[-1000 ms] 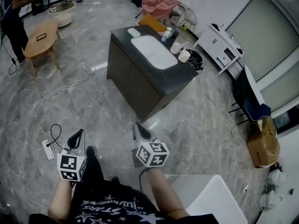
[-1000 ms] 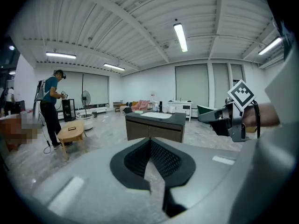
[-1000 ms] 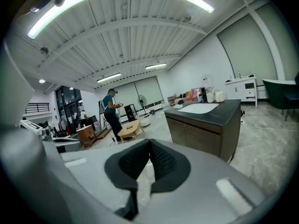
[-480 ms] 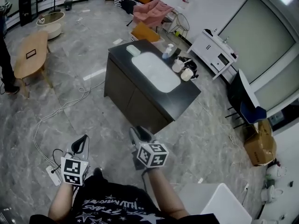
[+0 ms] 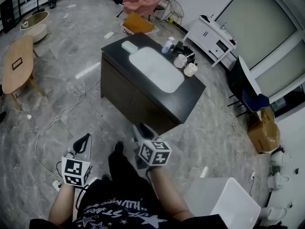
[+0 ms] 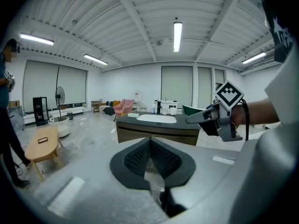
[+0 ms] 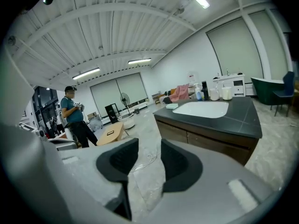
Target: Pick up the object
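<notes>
**Object:** cannot be told apart. The candidates are small items on the dark cabinet (image 5: 143, 106), well ahead of both claws: two pale mugs (image 5: 180, 61), a bottle (image 5: 167, 45) and a flat pale block (image 5: 129, 46). All are too small to detail.

**Cabinet:** matt black top with a white rounded-rectangle inset (image 5: 156, 69); the far side is hidden.

**Right gripper** (image 7: 149, 148)**:** textured black pads spread, having just been opening; nothing between them.

**Left gripper** (image 6: 150, 141)**:** ribbed black pads pressed together at the tips, pinching nothing.

**Floor** (image 5: 214, 123)**:** polished grey marble.

**White cable** (image 5: 62, 113)**:** ahead and left of the left gripper.

**Wooden table** (image 5: 16, 66)**:** oval, further left.
</notes>
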`<control>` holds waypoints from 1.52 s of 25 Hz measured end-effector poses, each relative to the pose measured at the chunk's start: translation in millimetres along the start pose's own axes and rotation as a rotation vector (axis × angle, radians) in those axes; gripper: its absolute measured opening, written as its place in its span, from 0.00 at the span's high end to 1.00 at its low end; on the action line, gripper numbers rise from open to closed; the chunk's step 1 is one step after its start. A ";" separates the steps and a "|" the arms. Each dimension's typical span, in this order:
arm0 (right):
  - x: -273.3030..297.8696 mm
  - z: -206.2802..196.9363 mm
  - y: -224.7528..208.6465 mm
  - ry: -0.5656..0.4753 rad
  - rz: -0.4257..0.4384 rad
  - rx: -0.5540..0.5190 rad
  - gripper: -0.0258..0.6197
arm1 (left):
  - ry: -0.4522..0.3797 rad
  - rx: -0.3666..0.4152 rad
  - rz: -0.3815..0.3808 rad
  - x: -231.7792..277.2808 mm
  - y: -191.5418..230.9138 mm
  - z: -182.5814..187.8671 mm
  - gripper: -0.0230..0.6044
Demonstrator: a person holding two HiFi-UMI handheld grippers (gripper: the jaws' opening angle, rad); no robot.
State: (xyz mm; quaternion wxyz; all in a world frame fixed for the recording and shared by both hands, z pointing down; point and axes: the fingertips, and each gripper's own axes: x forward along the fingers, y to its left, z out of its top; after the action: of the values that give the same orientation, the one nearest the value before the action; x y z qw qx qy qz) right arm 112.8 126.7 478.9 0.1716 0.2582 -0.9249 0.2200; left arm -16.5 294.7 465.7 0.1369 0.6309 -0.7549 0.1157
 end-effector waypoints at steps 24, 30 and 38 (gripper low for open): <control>348.5 162.7 -190.7 0.045 -0.044 0.145 0.72 | 0.143 0.047 -0.012 369.1 143.8 95.4 0.95; 392.7 183.0 -221.4 0.074 -0.041 0.186 0.72 | 0.156 0.072 -0.020 429.5 150.1 130.4 0.95; 427.9 204.7 -226.3 0.080 -0.065 0.238 0.72 | 0.202 0.091 -0.079 473.0 178.3 140.1 0.95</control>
State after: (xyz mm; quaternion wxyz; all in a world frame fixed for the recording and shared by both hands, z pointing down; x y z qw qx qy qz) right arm -149.4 -321.1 562.5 0.1834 0.2975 -0.8760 0.3325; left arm -279.2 -158.0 501.2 0.1879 0.6510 -0.7057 0.2072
